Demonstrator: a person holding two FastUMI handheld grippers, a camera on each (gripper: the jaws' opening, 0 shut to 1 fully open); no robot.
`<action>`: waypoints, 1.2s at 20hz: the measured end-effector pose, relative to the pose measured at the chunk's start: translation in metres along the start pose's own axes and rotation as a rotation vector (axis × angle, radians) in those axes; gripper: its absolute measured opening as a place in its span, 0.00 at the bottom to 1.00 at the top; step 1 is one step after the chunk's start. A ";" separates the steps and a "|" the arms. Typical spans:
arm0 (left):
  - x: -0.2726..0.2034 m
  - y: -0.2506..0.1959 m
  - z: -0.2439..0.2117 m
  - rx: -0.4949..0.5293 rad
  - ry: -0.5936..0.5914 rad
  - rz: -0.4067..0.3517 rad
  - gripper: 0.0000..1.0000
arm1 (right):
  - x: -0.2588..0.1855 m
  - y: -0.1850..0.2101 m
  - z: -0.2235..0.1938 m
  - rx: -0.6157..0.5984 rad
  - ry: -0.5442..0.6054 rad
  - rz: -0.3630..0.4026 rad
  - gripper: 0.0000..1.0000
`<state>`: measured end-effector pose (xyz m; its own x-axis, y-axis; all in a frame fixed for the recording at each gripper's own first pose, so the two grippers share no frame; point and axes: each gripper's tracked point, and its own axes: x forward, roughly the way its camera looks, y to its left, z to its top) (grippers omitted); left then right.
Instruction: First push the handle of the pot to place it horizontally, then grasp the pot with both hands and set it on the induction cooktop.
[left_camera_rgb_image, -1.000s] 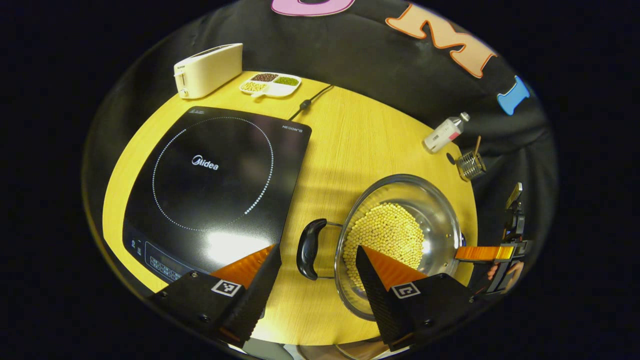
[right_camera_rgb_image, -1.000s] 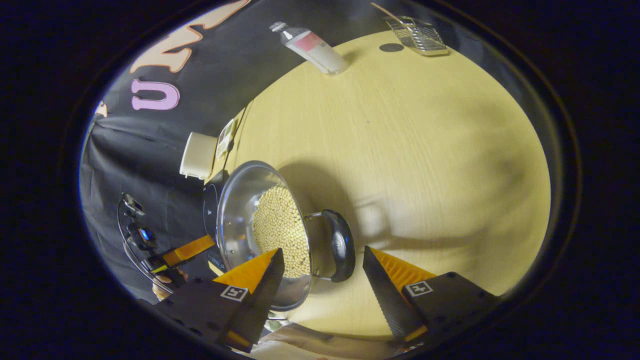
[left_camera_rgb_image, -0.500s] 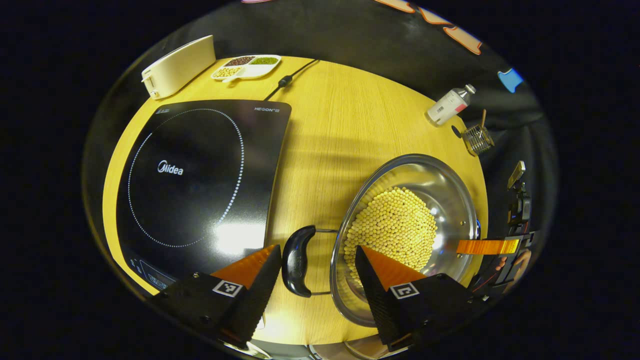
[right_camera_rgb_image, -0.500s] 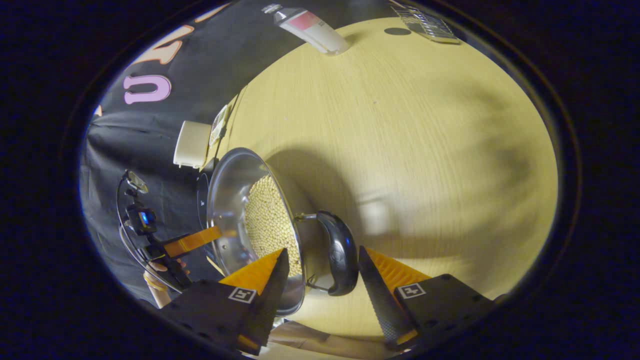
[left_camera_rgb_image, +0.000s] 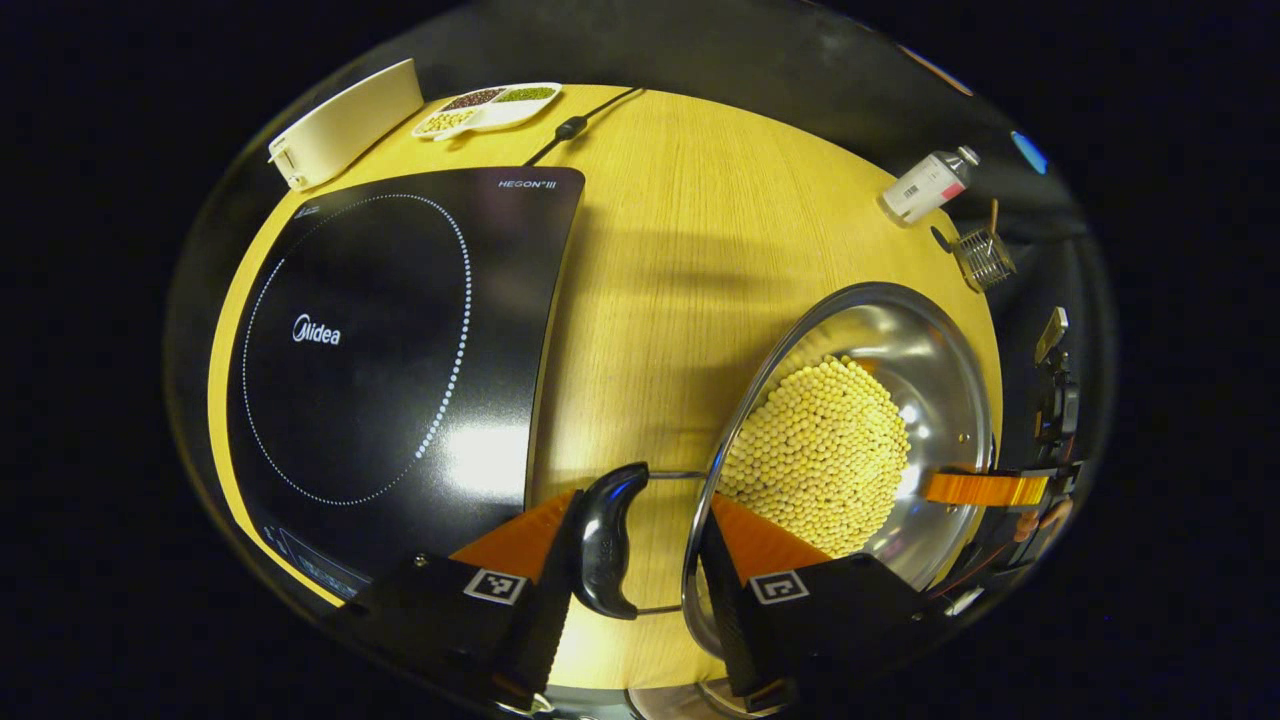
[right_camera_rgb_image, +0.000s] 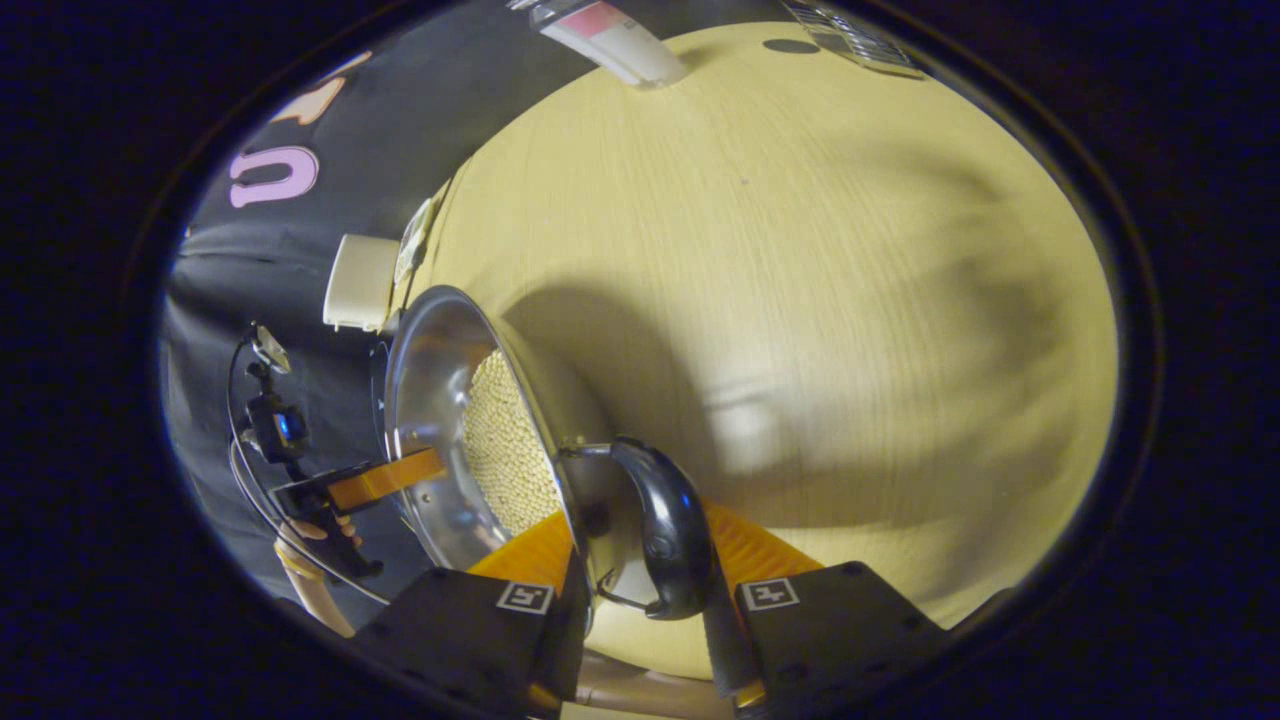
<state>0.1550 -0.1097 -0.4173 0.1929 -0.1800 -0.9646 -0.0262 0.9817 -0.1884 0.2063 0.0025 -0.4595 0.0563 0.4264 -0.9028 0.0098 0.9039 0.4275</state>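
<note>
Both handles grabbed, lift comes next

Left gripper (left_camera_rgb_image: 635, 570) and right gripper (right_camera_rgb_image: 640, 590) each pinch a handle of the pot (left_camera_rgb_image: 850, 450), which sits right of the induction cooktop (left_camera_rgb_image: 390, 340); I'd lift level.

You're looking at a polished, mirror-bright metal pot (left_camera_rgb_image: 900, 340) with a glossy black plastic handle (left_camera_rgb_image: 603, 540). The induction cooktop (left_camera_rgb_image: 400, 330) looks like smooth black glass, and the table (left_camera_rgb_image: 680, 280) is matt wood-grain.
</note>
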 end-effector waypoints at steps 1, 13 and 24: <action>0.000 0.000 -0.002 -0.022 0.014 0.005 0.66 | 0.005 0.001 -0.001 -0.011 -0.004 -0.004 0.43; -0.003 -0.026 -0.014 -0.015 0.064 0.017 0.63 | -0.017 -0.018 0.000 0.005 -0.010 -0.038 0.49; -0.038 -0.025 -0.007 0.058 0.061 0.003 0.63 | -0.051 0.002 -0.011 0.008 -0.076 -0.039 0.43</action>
<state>0.1414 -0.1280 -0.3769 0.1323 -0.1788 -0.9750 0.0308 0.9839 -0.1763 0.1928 -0.0171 -0.4129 0.1309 0.3866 -0.9129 0.0214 0.9195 0.3925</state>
